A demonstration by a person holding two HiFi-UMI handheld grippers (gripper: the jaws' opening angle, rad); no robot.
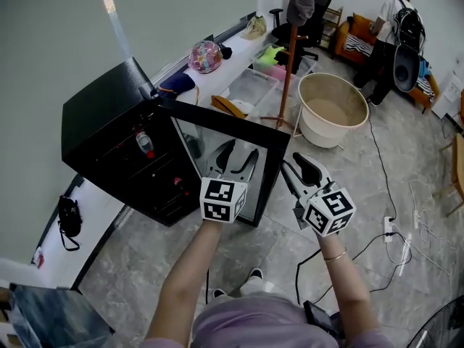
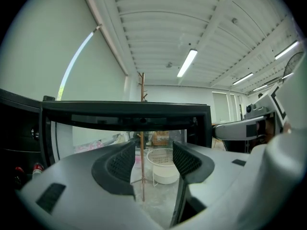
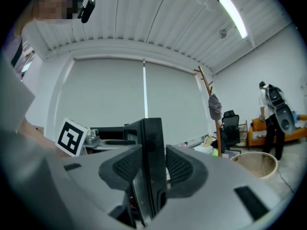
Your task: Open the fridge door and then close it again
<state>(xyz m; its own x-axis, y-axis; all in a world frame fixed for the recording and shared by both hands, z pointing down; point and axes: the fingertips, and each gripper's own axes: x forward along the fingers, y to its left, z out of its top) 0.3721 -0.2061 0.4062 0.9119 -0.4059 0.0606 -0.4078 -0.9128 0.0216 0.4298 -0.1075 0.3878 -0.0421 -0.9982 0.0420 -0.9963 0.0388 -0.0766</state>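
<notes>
A small black fridge [image 1: 109, 114] stands on the floor with its glass door [image 1: 217, 133] swung open towards me. Red-capped bottles [image 1: 145, 143] show inside. My right gripper [image 1: 293, 167] is at the door's free edge. In the right gripper view that black edge [image 3: 152, 143] stands upright between the pads, which press on it from both sides. My left gripper [image 1: 239, 154] is open in front of the door's glass, with nothing between its fingers. In the left gripper view its jaws [image 2: 153, 159] point at the pane below the door's top frame [image 2: 124, 110].
A beige round tub [image 1: 332, 107] and a wooden coat stand [image 1: 291, 56] stand just beyond the door. A clear storage box [image 1: 250, 89] and clutter lie along the wall. Cables [image 1: 391, 227] cross the floor at right. A person [image 1: 395, 35] stands far back right.
</notes>
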